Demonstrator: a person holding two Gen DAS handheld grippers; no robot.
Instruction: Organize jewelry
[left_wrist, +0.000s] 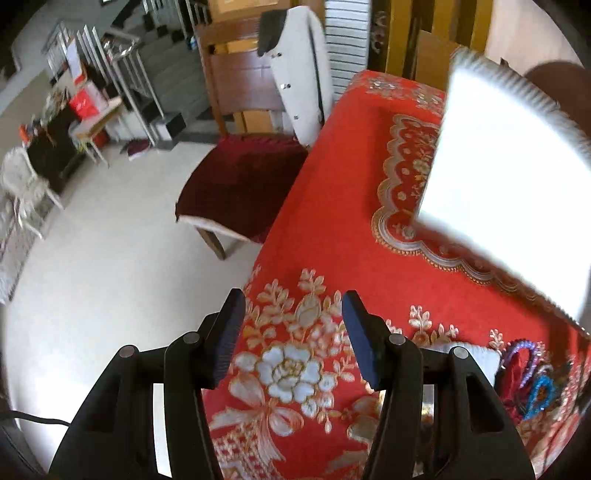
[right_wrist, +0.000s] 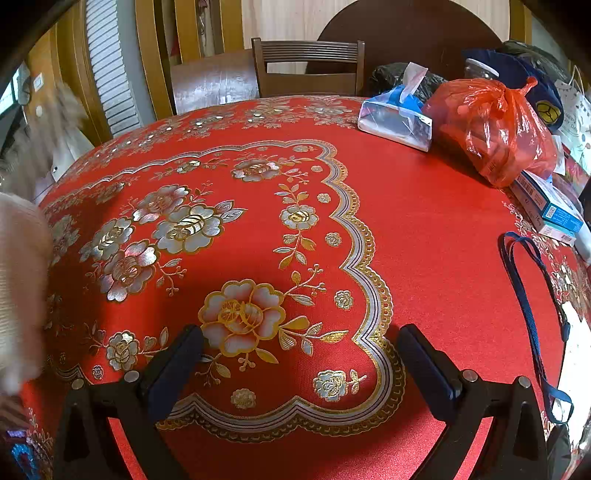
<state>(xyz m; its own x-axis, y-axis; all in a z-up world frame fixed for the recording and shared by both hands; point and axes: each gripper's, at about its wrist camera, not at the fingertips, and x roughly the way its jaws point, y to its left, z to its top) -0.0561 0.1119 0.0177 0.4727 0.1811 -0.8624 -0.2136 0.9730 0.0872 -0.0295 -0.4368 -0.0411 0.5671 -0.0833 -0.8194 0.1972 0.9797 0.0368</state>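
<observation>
At six o'clock in the left wrist view, the left gripper (left_wrist: 293, 306) is hanging with its jaws spread wide and nothing between them, over the edge of the red floral tablecloth (left_wrist: 332, 229). At four o'clock from it the jewelry (left_wrist: 532, 376) is lying in a small heap of purple, blue and dark beaded pieces beside a white pad (left_wrist: 476, 356). At two o'clock, a blurred white fringed cloth (left_wrist: 506, 173) is crossing the frame; whether it is being carried or is hanging I cannot tell. In the right wrist view the right gripper (right_wrist: 301, 343) is likewise standing wide apart and empty over bare cloth. A blue lanyard (right_wrist: 524, 295) is lying at three o'clock, and a tissue pack (right_wrist: 397, 120) and an orange plastic bag (right_wrist: 495, 129) are sitting at one o'clock. The task seems to be at its reaching stage: nothing is held yet. The next move is probably calling for the left gripper to swing toward the heap and close on a single piece. The table edge is dropping away at nine o'clock toward a chair (left_wrist: 240, 181); the middle of the cloth is offering free room.
</observation>
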